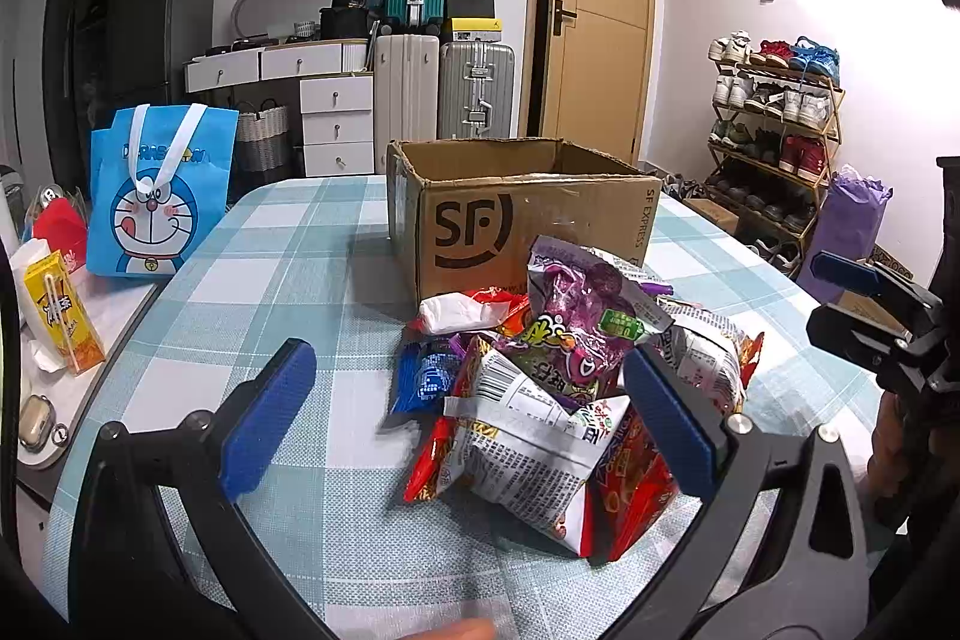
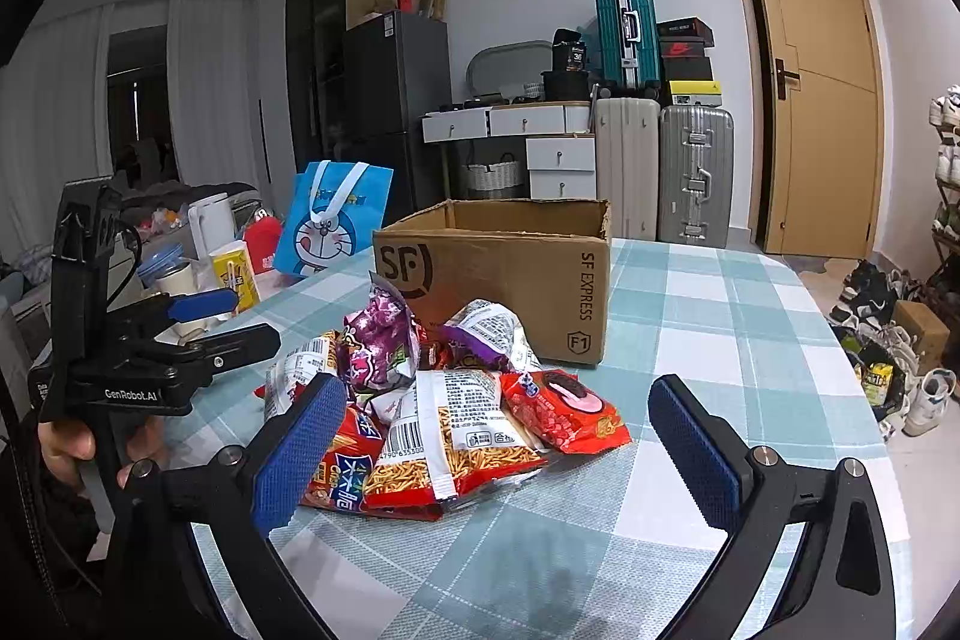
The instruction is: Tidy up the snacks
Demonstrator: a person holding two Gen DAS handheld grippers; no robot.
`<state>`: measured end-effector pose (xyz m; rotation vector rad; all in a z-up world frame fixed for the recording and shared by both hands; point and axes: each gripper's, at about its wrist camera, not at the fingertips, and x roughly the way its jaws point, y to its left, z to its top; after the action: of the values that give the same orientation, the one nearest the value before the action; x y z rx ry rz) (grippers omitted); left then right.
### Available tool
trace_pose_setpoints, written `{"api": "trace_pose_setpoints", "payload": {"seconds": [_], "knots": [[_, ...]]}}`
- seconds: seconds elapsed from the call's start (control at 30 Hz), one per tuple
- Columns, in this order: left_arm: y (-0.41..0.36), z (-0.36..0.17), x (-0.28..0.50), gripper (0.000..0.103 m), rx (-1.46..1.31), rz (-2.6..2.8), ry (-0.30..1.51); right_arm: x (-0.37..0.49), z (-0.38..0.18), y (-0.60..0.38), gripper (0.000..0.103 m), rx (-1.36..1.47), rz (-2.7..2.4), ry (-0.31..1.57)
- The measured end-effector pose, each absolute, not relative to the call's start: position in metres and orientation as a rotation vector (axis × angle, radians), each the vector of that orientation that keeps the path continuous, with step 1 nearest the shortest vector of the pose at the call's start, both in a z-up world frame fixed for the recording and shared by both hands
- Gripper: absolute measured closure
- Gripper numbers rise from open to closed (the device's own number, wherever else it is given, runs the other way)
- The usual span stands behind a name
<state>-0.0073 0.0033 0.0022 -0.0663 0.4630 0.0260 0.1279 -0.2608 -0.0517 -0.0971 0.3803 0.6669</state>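
Both cameras sit low above the table (image 1: 252, 280), close to its near edge, looking across at the far edge. Each sees the snack pile (image 1: 564, 382) close up and the box (image 2: 510, 274) behind it.
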Motion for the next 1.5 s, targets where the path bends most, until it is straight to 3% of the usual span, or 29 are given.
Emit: {"api": "trace_pose_setpoints", "payload": {"seconds": [1.5], "knots": [[0.0003, 0.0048, -0.0071, 0.001, -0.064, 0.029, 0.464, 0.1336, -0.0561, -0.2629, 0.000, -0.096, 0.645, 0.393]]}}
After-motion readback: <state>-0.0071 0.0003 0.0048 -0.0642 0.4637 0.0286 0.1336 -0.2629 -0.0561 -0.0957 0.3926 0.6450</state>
